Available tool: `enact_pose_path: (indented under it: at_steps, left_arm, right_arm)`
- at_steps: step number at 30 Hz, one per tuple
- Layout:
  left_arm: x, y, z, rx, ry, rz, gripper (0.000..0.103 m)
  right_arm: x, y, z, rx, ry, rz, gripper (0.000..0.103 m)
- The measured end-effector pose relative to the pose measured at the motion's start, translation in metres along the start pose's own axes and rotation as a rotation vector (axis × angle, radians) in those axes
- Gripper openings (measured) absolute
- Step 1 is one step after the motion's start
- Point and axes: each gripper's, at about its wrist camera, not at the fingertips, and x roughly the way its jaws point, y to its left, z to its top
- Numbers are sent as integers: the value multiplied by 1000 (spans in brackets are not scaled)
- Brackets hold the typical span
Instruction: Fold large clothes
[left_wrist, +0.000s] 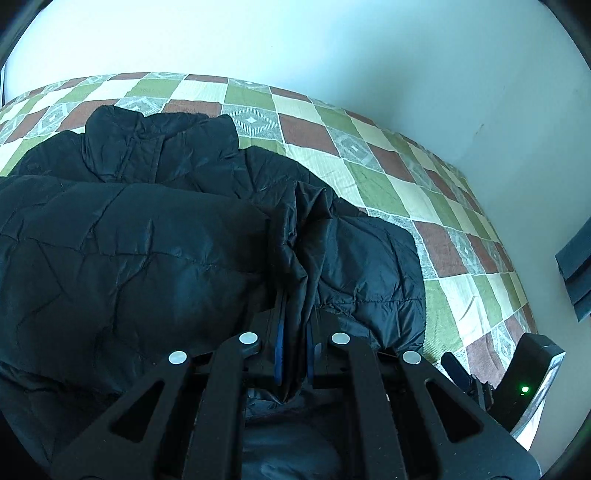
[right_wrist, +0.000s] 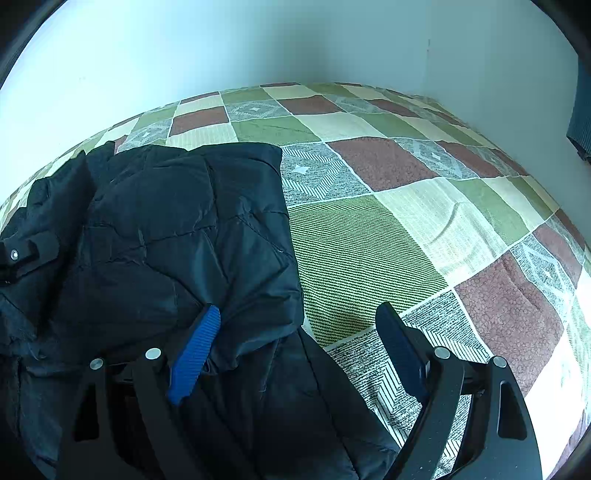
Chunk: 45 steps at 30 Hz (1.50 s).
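Observation:
A large black quilted jacket (left_wrist: 140, 236) lies partly folded on a checked bedspread (left_wrist: 332, 147). My left gripper (left_wrist: 294, 295) is shut on a bunched fold of the jacket's fabric, which runs up between its blue pads. In the right wrist view the jacket (right_wrist: 177, 236) covers the left half of the bed (right_wrist: 406, 206). My right gripper (right_wrist: 299, 314) is open and empty, low over the jacket's right edge: its left pad (right_wrist: 195, 350) is over the fabric, its right finger (right_wrist: 399, 350) over the bedspread. The jacket's collar (left_wrist: 159, 144) points to the far side.
A white wall (left_wrist: 332, 44) runs behind and to the right of the bed. My right gripper's body with a green light (left_wrist: 532, 384) shows at lower right in the left wrist view. Part of my left gripper (right_wrist: 26, 254) shows at the left in the right wrist view.

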Motion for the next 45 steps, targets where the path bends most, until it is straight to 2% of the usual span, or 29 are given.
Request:
enact_pose_path:
  at_steps: [10,13,15,18,19,22,26,28,30,33,35,36,37,38,42,45]
  left_arm:
    - [11,-5,-7,34,18,33,11]
    - [5,-9,-8,44,20,17,29]
    - [-6,-12,-9,58,12,15,47]
    - [-37,-8,-9,76,-25,18,60]
    - [-47,-6,-9,81,-35,21,62]
    - [-85,16,-9,114,-92,100,63]
    - [-122,79,-10,129,-144,289,64]
    - [-132,115,-10,96,-151,364,64]
    - [-139,157,-10,20,-135,415,64]
    - [-140,198,-8,-49,-124,461,64]
    - [-136,214,-7,-68,-111,489,64]
    - [-133,221,-6,-74,-105,500,64]
    - [-132,226,-6,-78,-101,509,64]
    - [-127,231,-6,-80,-91,520,64]
    - [-108,251,-10,-92,-33,578,63]
    - [-96,268,-17,-134,2,567,63]
  right_arm:
    - [0,-1,0,1,0,1,85]
    - [0,0,0,1,0,1,84]
    - [0,0,0,2,0,1,84]
    - [0,-2,0,4,1,4,84]
    - [0,-1,0,4,1,4,85]
    - [-1,-3,2,11,10,14,84]
    - [-31,-6,11,28,-21,20,85]
    - [-51,-2,17,48,-50,76,85]
    - [-59,16,24,33,-31,164,85]
    - [-52,47,30,-1,15,231,84]
    - [-42,65,33,-12,45,254,77]
    - [-36,72,34,-20,62,256,70]
    - [-27,80,34,-33,90,256,56]
    - [-19,85,32,-44,114,257,47]
    - [2,96,25,-100,144,205,45]
    - [8,101,22,-115,153,176,43]
